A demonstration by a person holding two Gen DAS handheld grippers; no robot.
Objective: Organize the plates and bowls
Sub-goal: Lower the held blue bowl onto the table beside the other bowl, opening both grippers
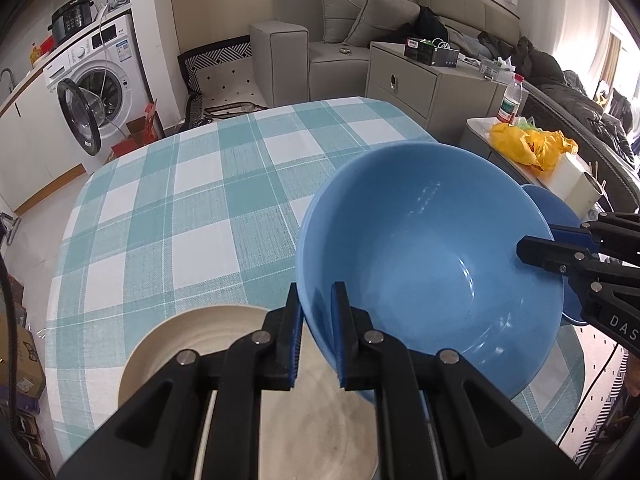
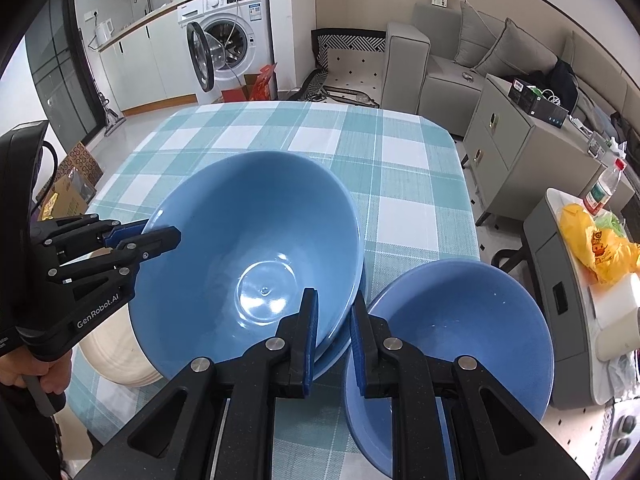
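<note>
Your checked tablecloth sits in a living room with a washing machine behind. Both "GenRobot.AI" grippers, left gripper and right gripper, pinch the big blue bowl rim; a smaller bowl sits beside it.

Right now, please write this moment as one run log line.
left gripper: shut on large blue bowl rim | right gripper: shut on opposite rim | bowl: tilted, above cream plate | small blue bowl: beside
</note>
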